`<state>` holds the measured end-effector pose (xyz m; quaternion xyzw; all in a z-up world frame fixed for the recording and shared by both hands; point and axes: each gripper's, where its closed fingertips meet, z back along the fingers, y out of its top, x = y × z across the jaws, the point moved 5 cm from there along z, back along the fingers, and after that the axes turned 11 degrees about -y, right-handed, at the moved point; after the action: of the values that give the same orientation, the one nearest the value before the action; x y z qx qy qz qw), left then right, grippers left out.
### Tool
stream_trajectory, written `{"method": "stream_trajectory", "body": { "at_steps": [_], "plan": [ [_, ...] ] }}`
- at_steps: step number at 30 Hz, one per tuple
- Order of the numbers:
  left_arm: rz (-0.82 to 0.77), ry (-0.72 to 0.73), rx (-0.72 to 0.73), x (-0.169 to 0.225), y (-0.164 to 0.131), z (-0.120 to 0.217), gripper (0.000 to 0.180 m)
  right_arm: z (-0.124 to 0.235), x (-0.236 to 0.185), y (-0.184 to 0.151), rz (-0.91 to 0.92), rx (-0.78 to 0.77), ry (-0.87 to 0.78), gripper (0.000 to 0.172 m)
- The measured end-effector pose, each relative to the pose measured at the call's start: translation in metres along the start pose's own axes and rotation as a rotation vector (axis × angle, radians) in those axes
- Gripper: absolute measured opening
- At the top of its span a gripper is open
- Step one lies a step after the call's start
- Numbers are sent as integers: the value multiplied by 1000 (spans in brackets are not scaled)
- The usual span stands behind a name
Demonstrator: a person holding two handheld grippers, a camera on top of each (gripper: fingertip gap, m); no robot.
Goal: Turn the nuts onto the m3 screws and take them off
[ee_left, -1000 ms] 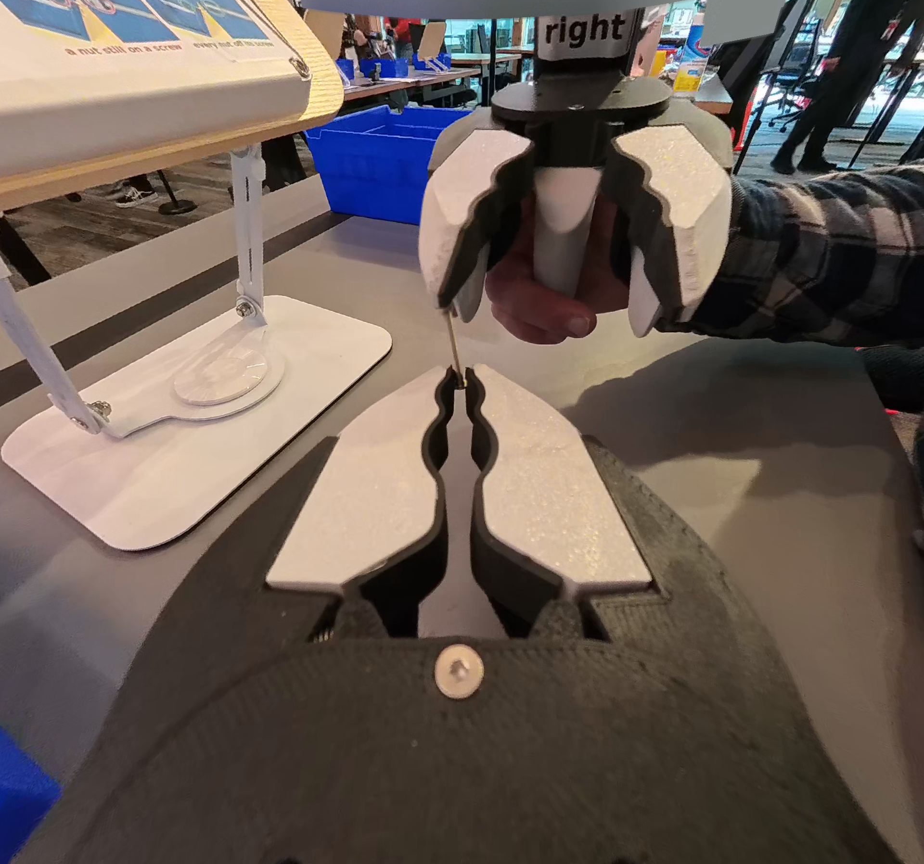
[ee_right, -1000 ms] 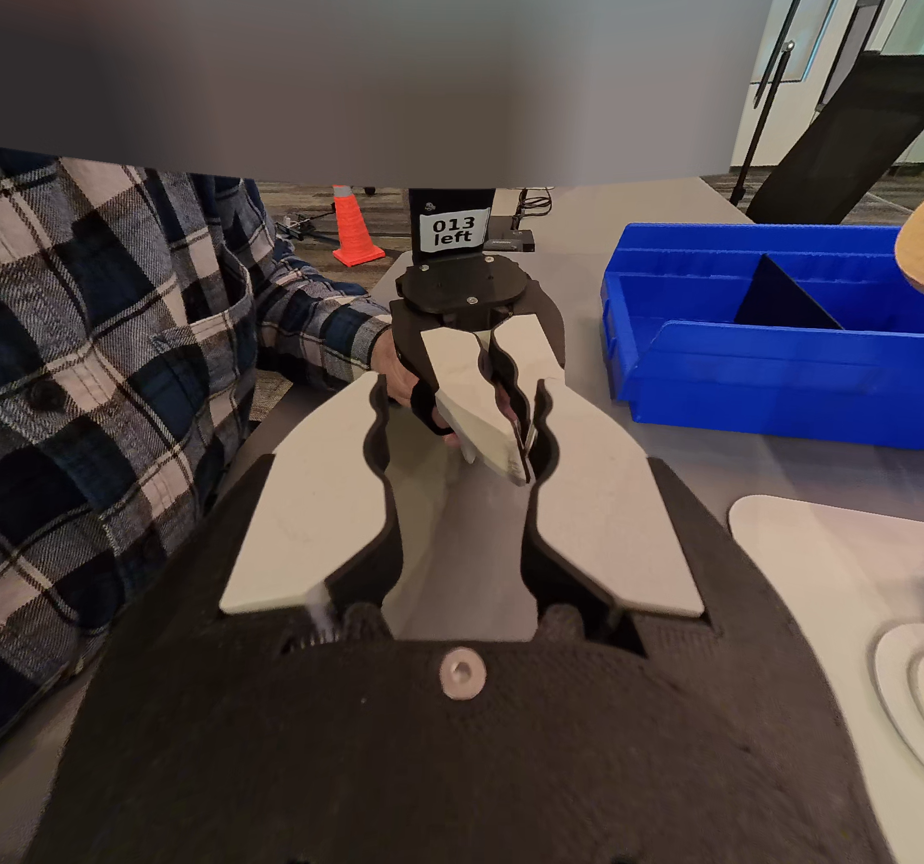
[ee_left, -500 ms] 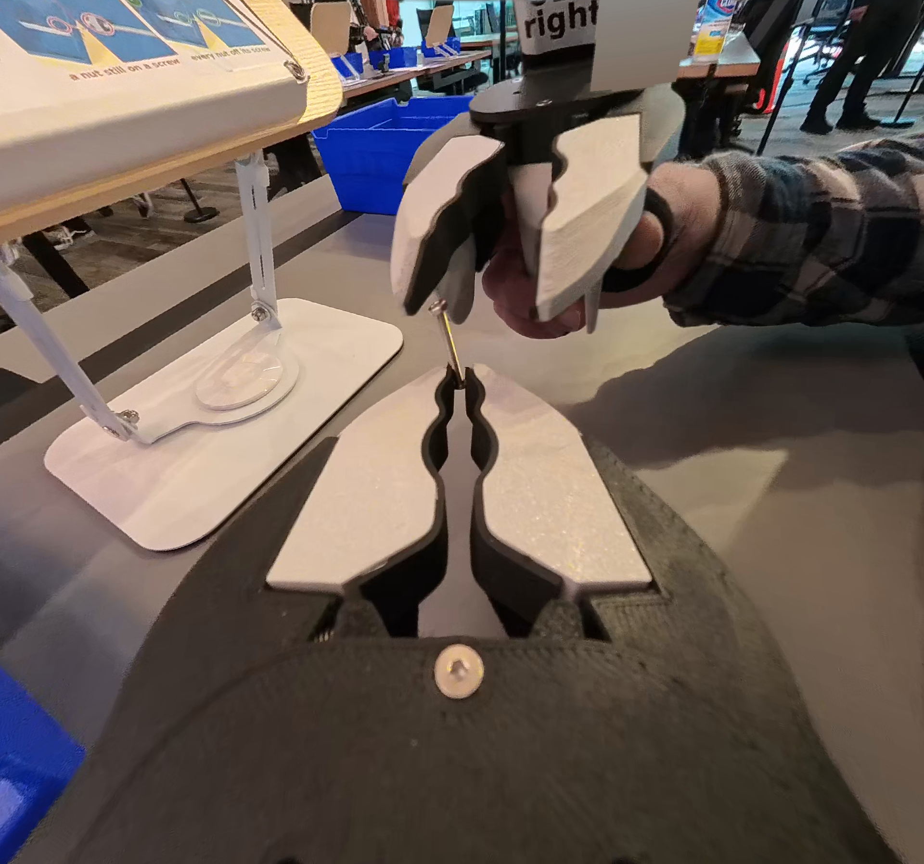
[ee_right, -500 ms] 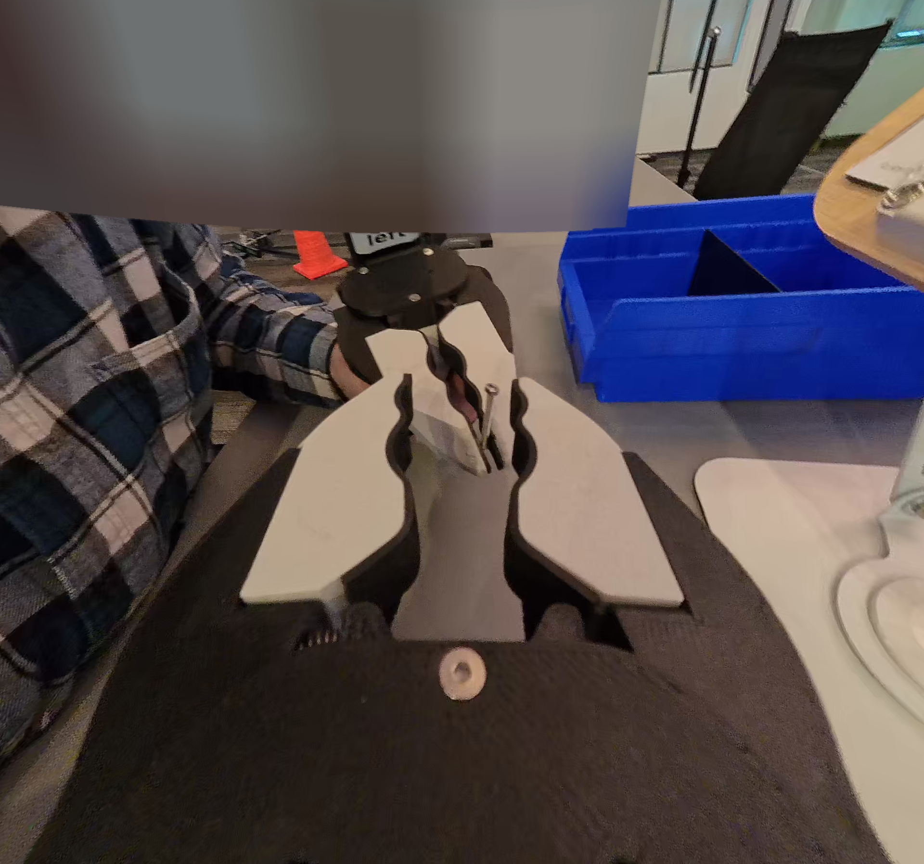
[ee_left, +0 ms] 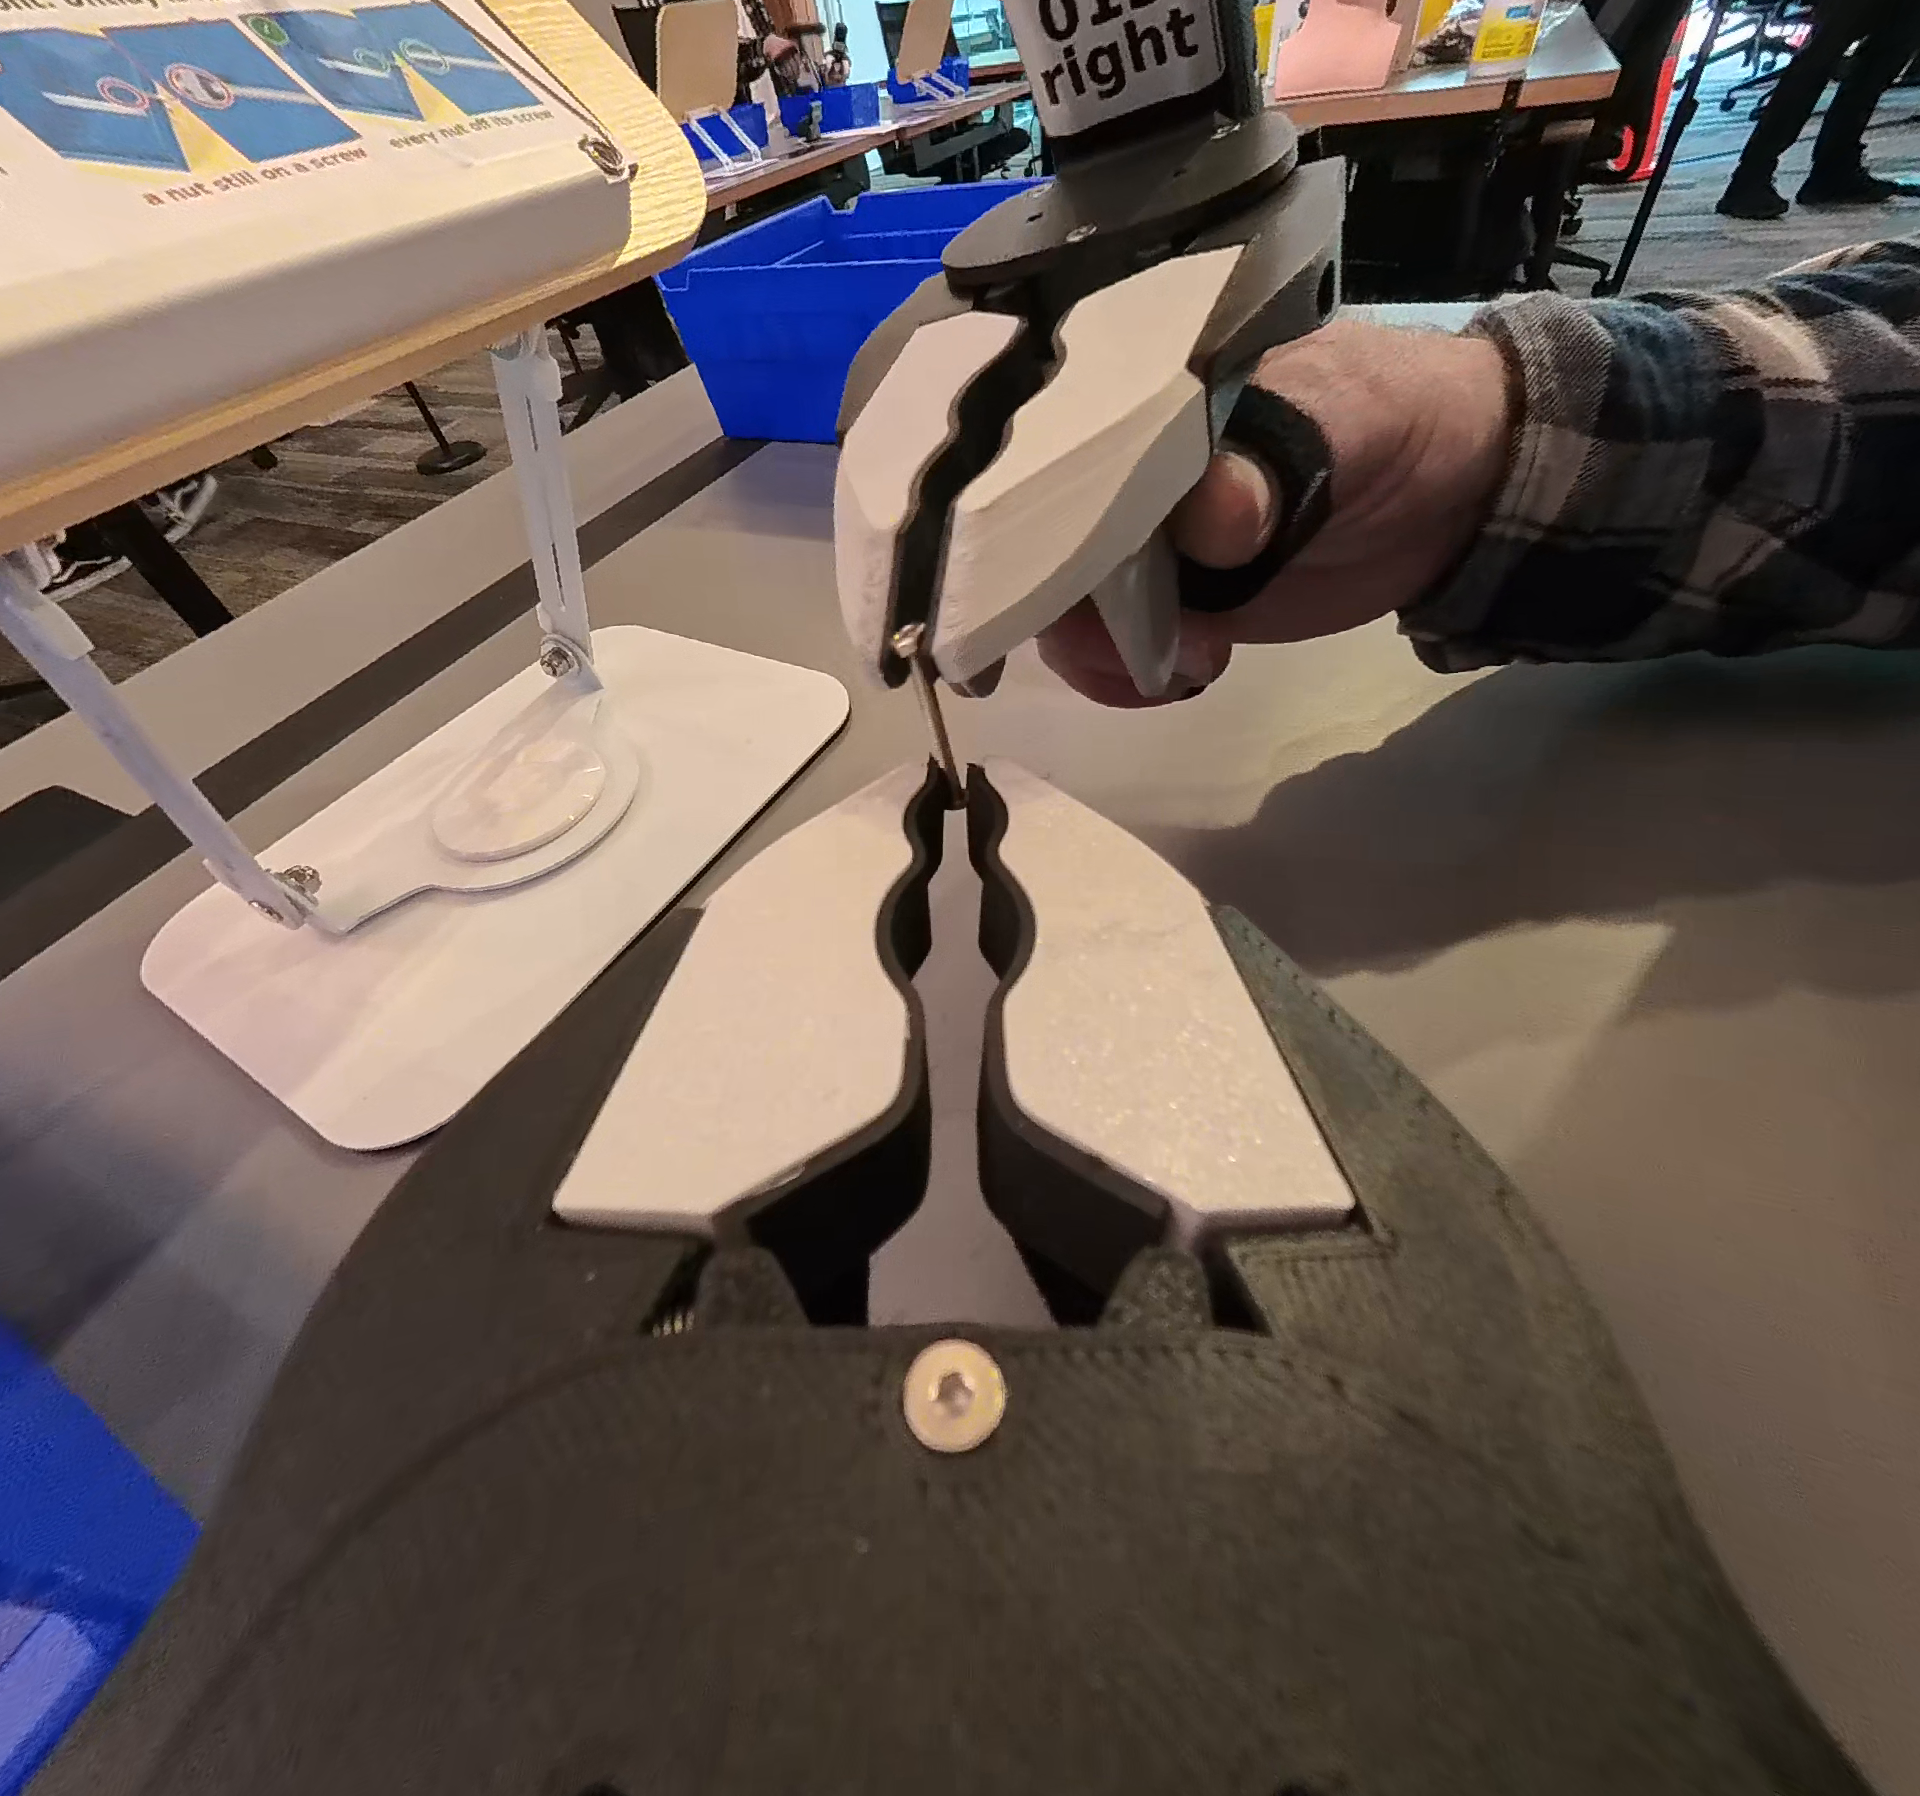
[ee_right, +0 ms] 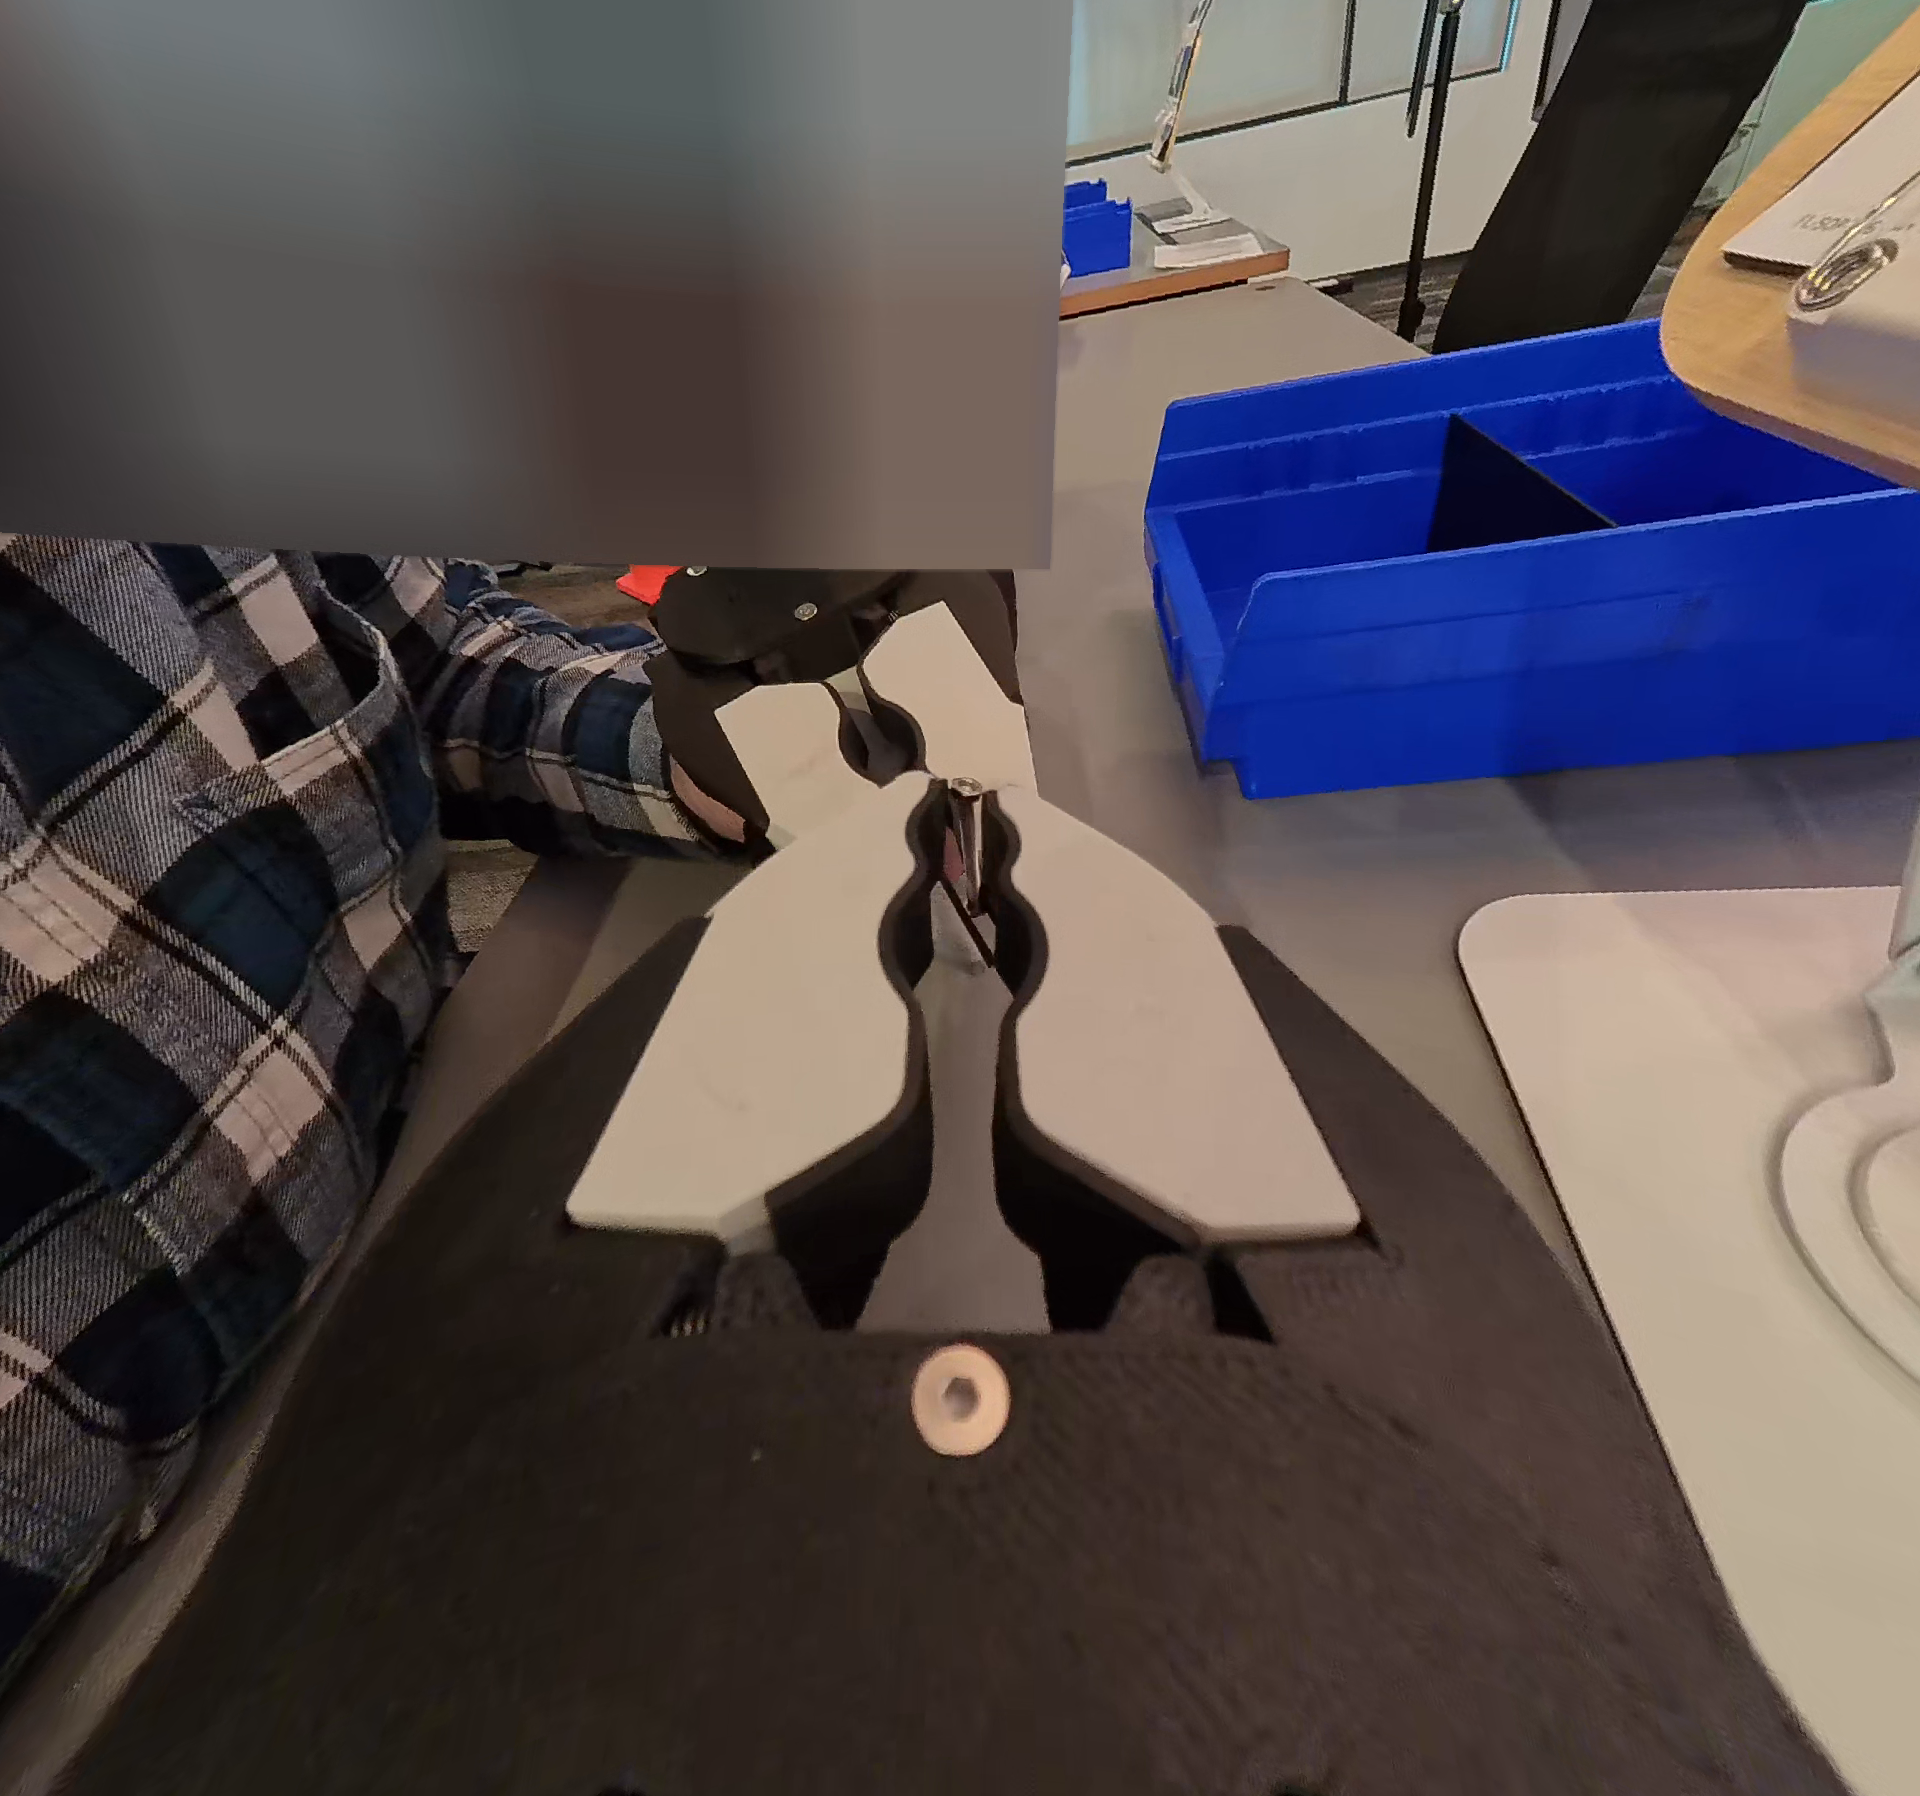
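now: i see left gripper (ee_left: 951, 790) clamped on lower end of screw (ee_left: 930, 707), right gripper (ee_left: 912, 653) pinched on its head. screw held in air over table (ee_left: 1558, 915), near blue bin (ee_right: 1507, 624). no nut visible on shank.

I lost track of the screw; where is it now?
The screw spans both grippers above the grey table: head in the right gripper jaws, lower end in the left gripper jaws.
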<state>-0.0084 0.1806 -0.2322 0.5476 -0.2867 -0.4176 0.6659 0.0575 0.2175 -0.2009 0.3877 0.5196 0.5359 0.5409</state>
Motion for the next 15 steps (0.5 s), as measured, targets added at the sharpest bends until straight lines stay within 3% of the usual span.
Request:
{"method": "stream_trajectory", "body": {
  "at_steps": [15],
  "plan": [
    [17, -21, 12, 1, 1, -1, 4, 1, -1, 0, 31, 14, -3, 5]
  ]
}}
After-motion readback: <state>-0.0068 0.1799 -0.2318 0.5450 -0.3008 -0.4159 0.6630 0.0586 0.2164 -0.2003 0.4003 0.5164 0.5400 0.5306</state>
